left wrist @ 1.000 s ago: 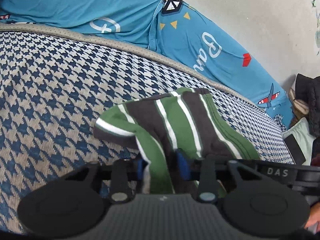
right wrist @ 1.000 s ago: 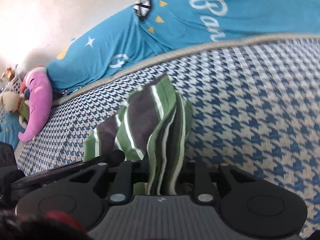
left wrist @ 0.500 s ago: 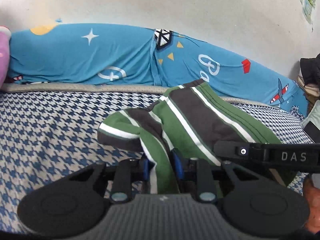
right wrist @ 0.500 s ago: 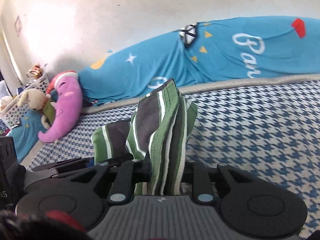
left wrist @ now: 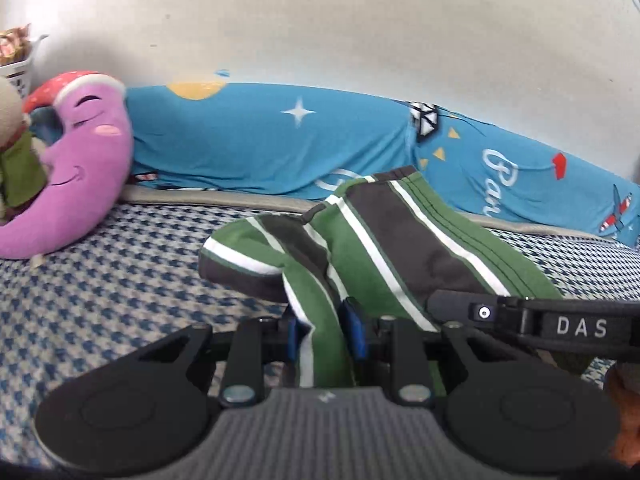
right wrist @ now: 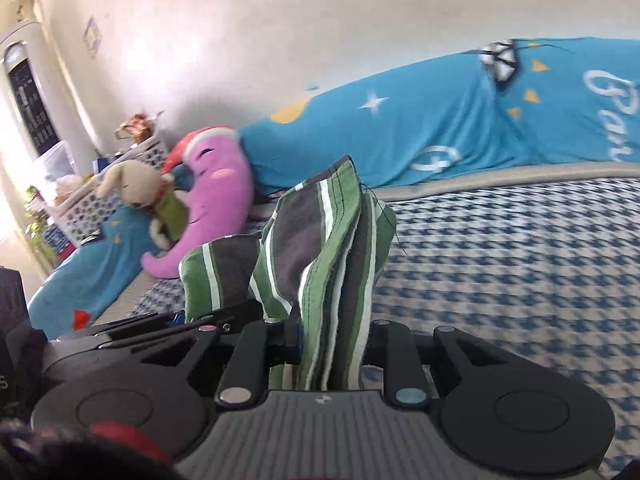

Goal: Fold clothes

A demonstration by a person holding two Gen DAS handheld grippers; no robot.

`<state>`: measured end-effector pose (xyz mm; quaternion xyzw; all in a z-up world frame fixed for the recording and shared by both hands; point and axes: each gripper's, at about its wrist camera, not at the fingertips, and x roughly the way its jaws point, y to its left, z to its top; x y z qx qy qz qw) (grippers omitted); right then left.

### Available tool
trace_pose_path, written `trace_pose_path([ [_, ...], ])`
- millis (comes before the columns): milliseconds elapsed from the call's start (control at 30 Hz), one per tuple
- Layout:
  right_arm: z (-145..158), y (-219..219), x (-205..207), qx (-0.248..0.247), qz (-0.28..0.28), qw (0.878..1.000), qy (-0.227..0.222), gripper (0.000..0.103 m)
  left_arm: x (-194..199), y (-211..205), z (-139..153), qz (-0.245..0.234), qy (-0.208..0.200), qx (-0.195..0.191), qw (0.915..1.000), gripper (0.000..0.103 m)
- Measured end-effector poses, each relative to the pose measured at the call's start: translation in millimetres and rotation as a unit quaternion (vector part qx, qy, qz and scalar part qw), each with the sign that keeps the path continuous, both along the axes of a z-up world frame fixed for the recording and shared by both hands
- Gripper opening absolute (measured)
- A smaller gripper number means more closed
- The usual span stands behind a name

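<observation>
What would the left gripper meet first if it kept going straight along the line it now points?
Its own load: the left gripper is shut on the striped green garment, which bunches up just ahead. Past that, probably the houndstooth bed cover before the blue bedding, though depth is unclear.

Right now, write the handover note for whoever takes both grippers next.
Left gripper: shut on the green striped garment, fabric bunched between its blue pads.
Right gripper: shut on the same garment, several layers of a hemmed edge standing up between its fingers.
Garment: hanging between the two grippers over the blue houndstooth mattress; purple moon plush lies at the far end.
Done: garment gripped at two points.
Left: lay it flat, fold it, release.
</observation>
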<state>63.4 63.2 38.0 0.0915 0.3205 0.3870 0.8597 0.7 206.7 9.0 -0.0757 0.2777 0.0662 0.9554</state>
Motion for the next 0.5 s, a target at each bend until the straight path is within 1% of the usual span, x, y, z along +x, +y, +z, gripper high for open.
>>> trace_pose_path([
  [233,-1.4,50.2,-15.4,0.009,0.044,0.999,-0.002,0.021,-26.6,37.9,6.0,0.052,-0.005,0.014,0.9985,0.023],
  [367,-5.2,76.1,-23.3,0.011,0.068,0.998,-0.006,0.021,-39.2,62.0,3.5,0.084,-0.001,0.010,0.9964,0.023],
  [500,-11.7,100.9,-29.2,0.013,0.089,0.996,-0.002,0.021,-51.6,78.7,-1.9,0.105,0.004,0.023,0.9942,0.023],
])
